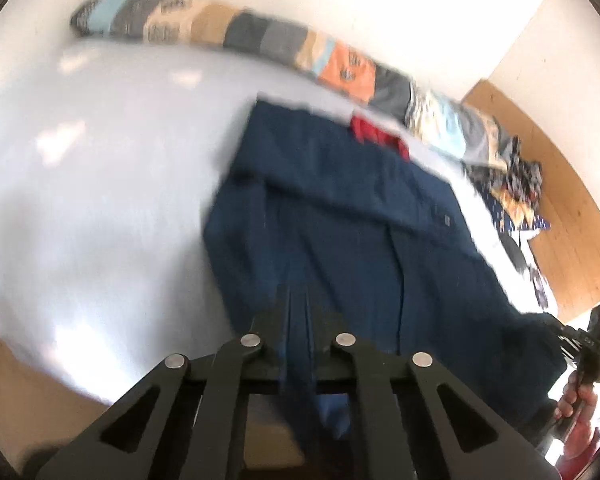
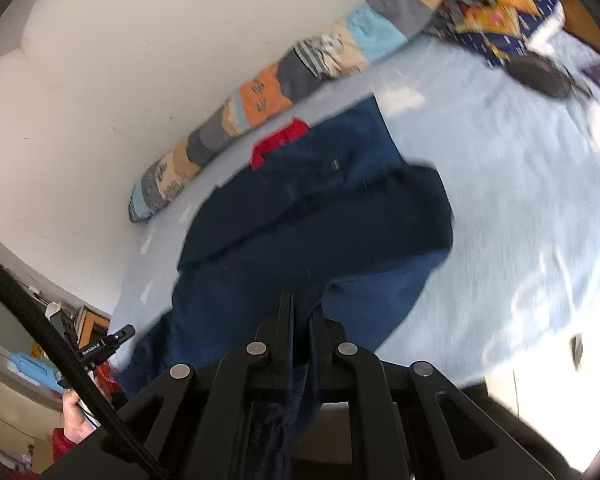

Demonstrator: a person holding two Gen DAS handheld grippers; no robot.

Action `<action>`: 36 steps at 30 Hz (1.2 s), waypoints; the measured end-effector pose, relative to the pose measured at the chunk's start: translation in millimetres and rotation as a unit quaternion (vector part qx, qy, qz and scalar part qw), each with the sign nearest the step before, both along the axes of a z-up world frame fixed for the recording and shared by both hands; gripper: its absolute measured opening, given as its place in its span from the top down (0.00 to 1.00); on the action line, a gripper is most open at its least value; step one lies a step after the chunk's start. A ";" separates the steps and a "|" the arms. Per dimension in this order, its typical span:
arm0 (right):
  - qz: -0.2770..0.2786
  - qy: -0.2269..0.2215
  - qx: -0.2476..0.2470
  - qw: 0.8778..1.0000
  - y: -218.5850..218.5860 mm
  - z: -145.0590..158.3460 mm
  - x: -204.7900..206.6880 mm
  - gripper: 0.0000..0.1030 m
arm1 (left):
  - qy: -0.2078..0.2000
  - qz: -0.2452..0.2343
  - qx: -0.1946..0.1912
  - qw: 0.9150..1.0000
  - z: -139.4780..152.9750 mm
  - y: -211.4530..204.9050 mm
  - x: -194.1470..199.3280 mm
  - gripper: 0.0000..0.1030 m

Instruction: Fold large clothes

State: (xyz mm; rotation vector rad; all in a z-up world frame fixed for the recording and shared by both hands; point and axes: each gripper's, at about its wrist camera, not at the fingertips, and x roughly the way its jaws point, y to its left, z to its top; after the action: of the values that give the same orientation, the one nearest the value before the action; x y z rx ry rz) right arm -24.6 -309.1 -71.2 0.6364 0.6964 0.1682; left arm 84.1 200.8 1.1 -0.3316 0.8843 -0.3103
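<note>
A large navy blue garment [image 1: 340, 216] with a red inner collar [image 1: 376, 136] lies on a pale blue bed sheet [image 1: 100, 184]. My left gripper [image 1: 298, 300] is shut on the garment's near hem, and the cloth runs between its fingers. The garment [image 2: 308, 216] and its red collar [image 2: 280, 142] show in the right wrist view too. My right gripper [image 2: 302, 308] is shut on the other near corner, with the cloth bunched and lifted off the sheet [image 2: 520, 200]. The right gripper also shows at the left view's right edge [image 1: 592, 344].
A long patchwork bolster [image 1: 236, 36] lies along the white wall at the back of the bed. A heap of patterned clothes [image 2: 496, 8] sits at the bed's far right corner. A wooden floor [image 1: 560, 200] borders the bed. Both views are motion-blurred.
</note>
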 end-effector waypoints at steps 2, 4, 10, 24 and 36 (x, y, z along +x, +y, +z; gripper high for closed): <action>0.007 -0.012 -0.005 1.000 -4.1 15.5 12.7 0.94 | -0.017 0.013 -0.006 1.000 16.1 0.6 27.1 0.93; 0.009 -0.022 -0.010 1.000 -6.3 27.3 30.7 0.94 | -0.028 0.022 -0.002 0.999 30.2 5.8 48.8 0.93; 0.004 -0.027 0.001 1.000 1.2 38.7 89.4 0.94 | -0.029 -0.005 -0.001 1.000 36.4 -5.1 69.1 0.91; 0.026 -0.036 0.018 0.999 5.5 22.9 126.0 0.94 | 0.106 0.035 0.005 0.994 -58.1 34.9 61.5 0.40; 0.034 -0.024 0.038 0.998 -2.7 7.8 139.9 0.94 | 0.204 0.019 0.040 0.978 -89.4 46.4 36.1 0.34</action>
State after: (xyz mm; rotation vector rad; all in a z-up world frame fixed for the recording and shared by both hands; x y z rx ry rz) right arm 115.3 -311.7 -63.4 0.6787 0.6691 0.2731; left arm 120.1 247.2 -88.3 -0.3433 1.2891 -0.1729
